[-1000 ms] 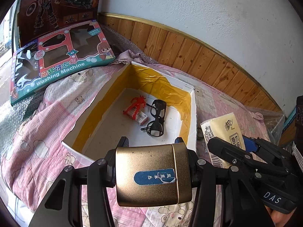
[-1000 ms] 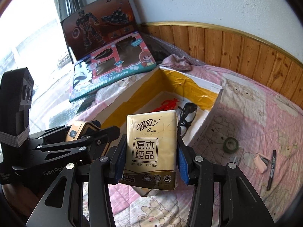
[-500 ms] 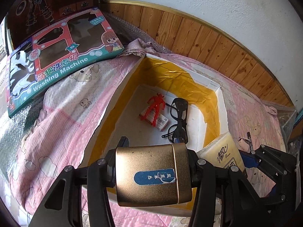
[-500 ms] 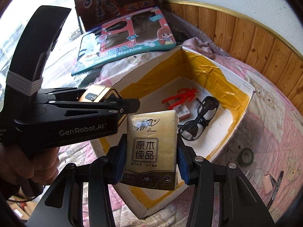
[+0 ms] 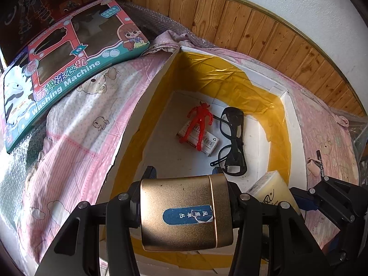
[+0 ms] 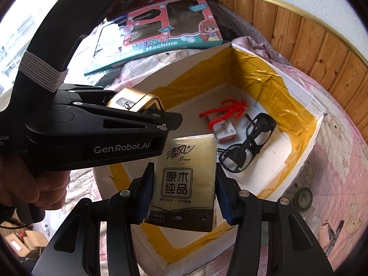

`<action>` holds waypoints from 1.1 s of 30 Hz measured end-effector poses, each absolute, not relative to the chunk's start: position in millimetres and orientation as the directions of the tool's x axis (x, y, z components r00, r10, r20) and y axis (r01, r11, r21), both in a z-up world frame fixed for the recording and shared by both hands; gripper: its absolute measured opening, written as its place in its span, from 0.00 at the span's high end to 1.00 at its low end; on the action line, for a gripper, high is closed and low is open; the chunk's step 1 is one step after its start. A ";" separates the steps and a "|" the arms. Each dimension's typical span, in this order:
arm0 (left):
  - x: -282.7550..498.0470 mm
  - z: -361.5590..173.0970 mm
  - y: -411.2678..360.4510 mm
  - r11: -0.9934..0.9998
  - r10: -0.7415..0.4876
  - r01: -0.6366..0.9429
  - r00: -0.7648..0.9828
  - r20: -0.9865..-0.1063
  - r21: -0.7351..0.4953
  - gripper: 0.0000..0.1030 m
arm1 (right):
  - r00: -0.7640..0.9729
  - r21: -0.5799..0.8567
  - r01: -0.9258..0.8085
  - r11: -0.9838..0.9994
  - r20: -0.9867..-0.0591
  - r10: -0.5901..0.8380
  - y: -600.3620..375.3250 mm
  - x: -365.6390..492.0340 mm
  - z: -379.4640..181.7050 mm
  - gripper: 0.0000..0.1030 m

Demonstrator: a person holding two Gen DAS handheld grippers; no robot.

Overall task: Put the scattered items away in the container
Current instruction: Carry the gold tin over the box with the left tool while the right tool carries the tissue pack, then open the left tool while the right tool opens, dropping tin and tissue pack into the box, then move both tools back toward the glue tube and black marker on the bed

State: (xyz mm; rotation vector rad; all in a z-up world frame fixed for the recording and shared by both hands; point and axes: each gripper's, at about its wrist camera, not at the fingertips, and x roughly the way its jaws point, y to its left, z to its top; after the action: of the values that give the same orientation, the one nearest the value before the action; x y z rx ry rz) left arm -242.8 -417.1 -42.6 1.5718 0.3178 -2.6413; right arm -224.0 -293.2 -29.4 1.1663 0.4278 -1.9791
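My left gripper [image 5: 185, 207] is shut on a gold metal case [image 5: 184, 211] with a blue label, held above the near end of the white box [image 5: 147, 92] lined with yellow tape. My right gripper [image 6: 184, 193] is shut on a beige tissue pack [image 6: 186, 184], also over the box's near end; the tissue pack [image 5: 271, 191] shows at lower right in the left wrist view. Inside the box lie a red toy figure [image 5: 197, 122] on a small white carton [image 5: 207, 141] and black glasses [image 5: 232, 142]. The left gripper [image 6: 142, 115] with the gold case [image 6: 131, 101] crosses the right wrist view.
The box rests on a pink quilt [image 5: 80, 119]. A "Washing Machine" toy box [image 5: 64, 53] lies at the far left. A tape roll [image 6: 303, 195], a pen [image 5: 320, 163] and a small pink item [image 5: 312, 168] lie on the quilt right of the box. Wood panelling [image 5: 253, 30] runs behind.
Both grippers have moved forward with their loads, from short of the box to above its near end. The box interior now fills the middle of both views.
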 end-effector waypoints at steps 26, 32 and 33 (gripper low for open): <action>-188.1 5.5 -408.5 -0.972 0.002 0.190 -0.578 -0.816 -0.137 0.30 | -0.312 0.370 0.624 -0.688 -0.689 -0.654 -222.8 -180.3 4.7 0.55; -159.2 11.9 -386.8 -0.980 0.005 0.156 -0.602 -0.798 -0.123 0.33 | -0.318 0.422 0.587 -0.691 -0.665 -0.676 -204.9 -147.9 -2.7 0.62; -153.4 13.8 -381.9 -0.981 0.000 0.152 -0.609 -0.793 -0.117 0.33 | -0.320 0.428 0.580 -0.693 -0.662 -0.677 -200.5 -143.3 -3.8 0.62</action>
State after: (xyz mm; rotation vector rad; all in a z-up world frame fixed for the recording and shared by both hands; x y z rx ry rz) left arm -153.4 -381.9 13.8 1.3455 0.2645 -2.7315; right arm -143.3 -200.5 -3.8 1.1077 -0.1425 -2.0622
